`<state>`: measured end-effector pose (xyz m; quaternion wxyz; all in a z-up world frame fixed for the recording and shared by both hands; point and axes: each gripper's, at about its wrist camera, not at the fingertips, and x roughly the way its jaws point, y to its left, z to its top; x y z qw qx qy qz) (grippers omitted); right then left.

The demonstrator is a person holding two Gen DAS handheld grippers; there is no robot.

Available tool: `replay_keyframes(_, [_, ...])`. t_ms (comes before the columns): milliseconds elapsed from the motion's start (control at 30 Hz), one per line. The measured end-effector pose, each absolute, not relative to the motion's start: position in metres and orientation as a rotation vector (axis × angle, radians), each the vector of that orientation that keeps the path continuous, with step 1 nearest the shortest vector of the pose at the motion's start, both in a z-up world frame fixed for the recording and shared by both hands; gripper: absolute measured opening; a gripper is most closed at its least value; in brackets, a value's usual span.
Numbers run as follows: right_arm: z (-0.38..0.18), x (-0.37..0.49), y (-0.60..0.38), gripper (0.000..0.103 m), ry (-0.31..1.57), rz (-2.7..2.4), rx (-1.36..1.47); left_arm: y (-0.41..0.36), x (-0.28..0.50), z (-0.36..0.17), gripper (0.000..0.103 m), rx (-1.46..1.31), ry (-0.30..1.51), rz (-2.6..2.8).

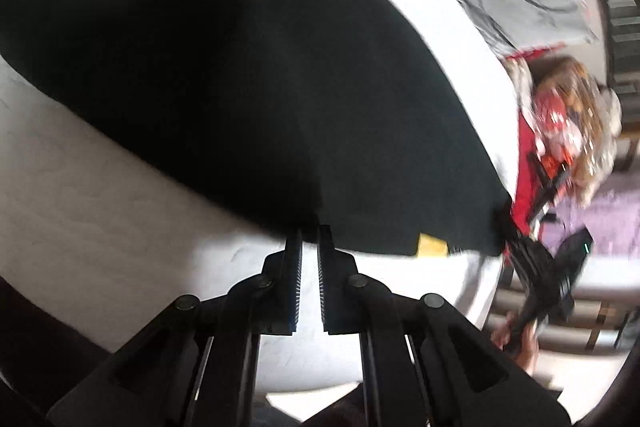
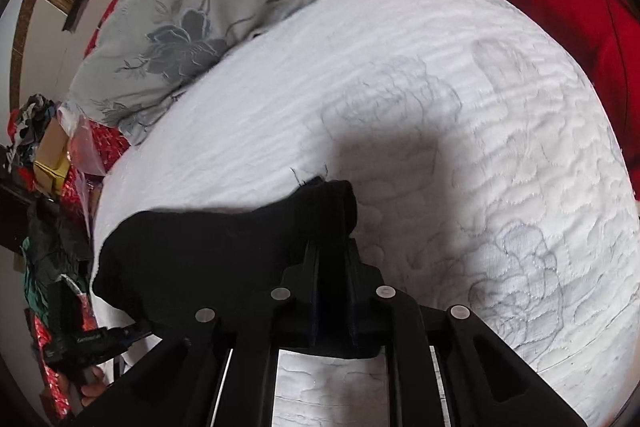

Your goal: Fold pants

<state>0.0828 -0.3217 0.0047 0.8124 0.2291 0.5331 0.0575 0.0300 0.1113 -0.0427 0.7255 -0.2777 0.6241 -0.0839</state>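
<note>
The pants (image 1: 224, 75) are black, soft and limp. They spread flat on the white quilted bed (image 1: 80, 187) ahead of my left tongs (image 1: 310, 239) and hang in a slack fold from my right tongs (image 2: 332, 251). Cloth like this looks light and has no stiffness of its own, so I judge it will sag and drape wherever it is not held, and any loose layer will slide off the one under it.

My left tongs stand narrow, nearly shut, with their tips right at the near edge of the cloth. I take them to be pinching that hem, though the pictures are blurred there and I cannot see the cloth between the pads. My right tongs are closed on a bunched corner of the pants, which rises past the tips and folds over just beyond them. From there the cloth trails off to the left of the tongs and down onto the bed.

The best holds are the edges and corners, at a hem or seam where the layers are thicker. A pinch in mid-cloth would catch only the top layer. Both holds should travel together, well apart, to keep the span taut. The quilted cover looks grippy enough to drag at the cloth.
</note>
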Motion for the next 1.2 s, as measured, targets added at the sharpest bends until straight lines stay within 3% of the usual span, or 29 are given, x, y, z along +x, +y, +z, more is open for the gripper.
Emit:
replay_keyframes(233, [0.015,0.075,-0.347,0.045,1.062,0.122,0.616,0.197,0.03,0.043,0.006,-0.48,1.122,-0.154])
replay_keyframes(300, [0.017,0.075,-0.35,0.045,1.059,0.113,0.619,0.232,0.05,0.053,0.012,-0.466,1.075,-0.091])
replay_keyframes(367, [0.016,0.076,-0.349,0.045,1.063,0.104,0.62,0.259,0.067,0.053,0.03,-0.452,1.073,-0.049])
replay_keyframes(400, [0.015,0.077,-0.347,0.045,1.065,0.101,0.621,0.277,0.082,0.048,0.033,-0.451,1.097,-0.032])
replay_keyframes(767, [0.029,0.083,-0.302,0.045,1.055,0.15,0.562,0.284,0.112,-0.005,0.034,-0.399,1.27,-0.1])
replay_keyframes(867, [0.034,0.085,-0.269,0.058,1.096,0.271,0.554,0.279,0.113,-0.011,0.034,-0.39,1.297,-0.136])
replay_keyframes(1200, [0.028,0.062,-0.082,0.06,1.168,0.654,0.107,0.269,0.122,-0.018,0.034,-0.363,1.336,-0.204])
